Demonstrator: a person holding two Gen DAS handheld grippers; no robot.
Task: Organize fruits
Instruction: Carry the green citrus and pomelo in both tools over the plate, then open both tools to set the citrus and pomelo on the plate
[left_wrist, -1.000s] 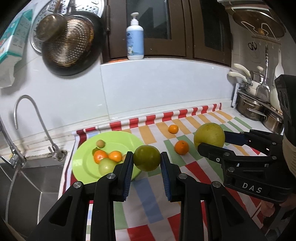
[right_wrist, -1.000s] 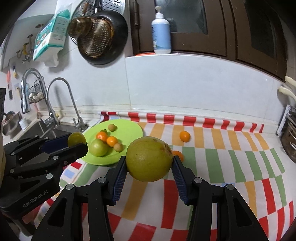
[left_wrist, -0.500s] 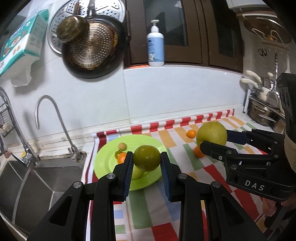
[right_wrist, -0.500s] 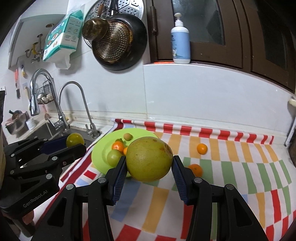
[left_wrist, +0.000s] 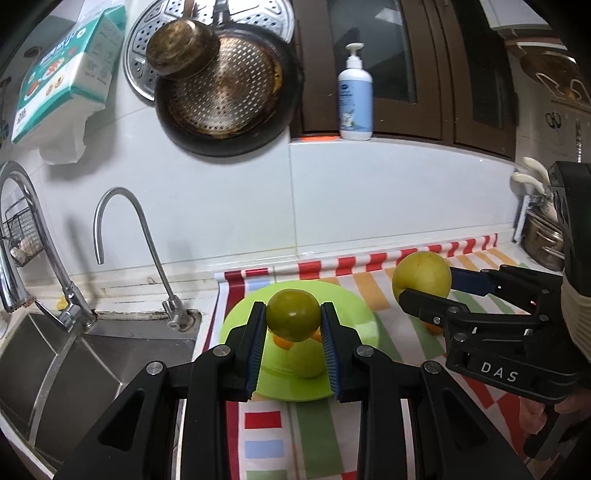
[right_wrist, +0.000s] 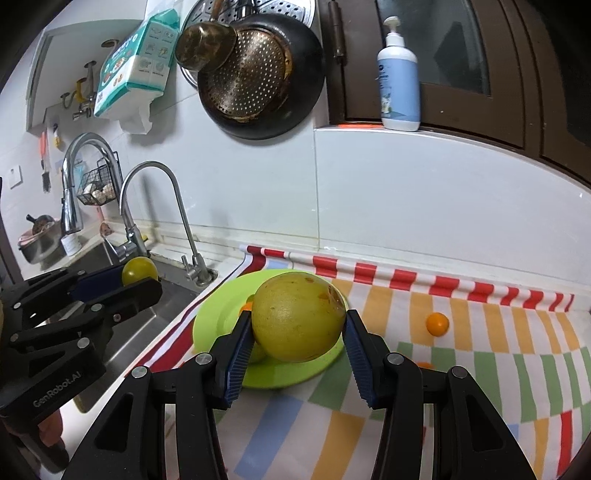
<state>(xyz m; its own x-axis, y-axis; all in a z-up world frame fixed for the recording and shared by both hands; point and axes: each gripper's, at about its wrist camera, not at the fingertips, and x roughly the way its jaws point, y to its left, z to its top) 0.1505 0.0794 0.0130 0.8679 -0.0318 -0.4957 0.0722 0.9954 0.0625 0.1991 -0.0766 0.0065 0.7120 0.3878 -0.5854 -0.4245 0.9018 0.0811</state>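
The left claw (left_wrist: 293, 321) squeezes a small green fruit (left_wrist: 293, 319) between its two blue pads. The fruit sits right at the tips, up in the air over the green plate (left_wrist: 354, 314). The right claw (right_wrist: 298, 325) squeezes a big yellow fruit (right_wrist: 298, 321) the same way, at its tips and also above the plate. More fruit lies on the plate under them, partly hidden. One little orange (right_wrist: 437, 324) lies alone on the striped cloth (right_wrist: 498, 350), well apart from both claws. The sink (left_wrist: 74, 354) is just beside the plate
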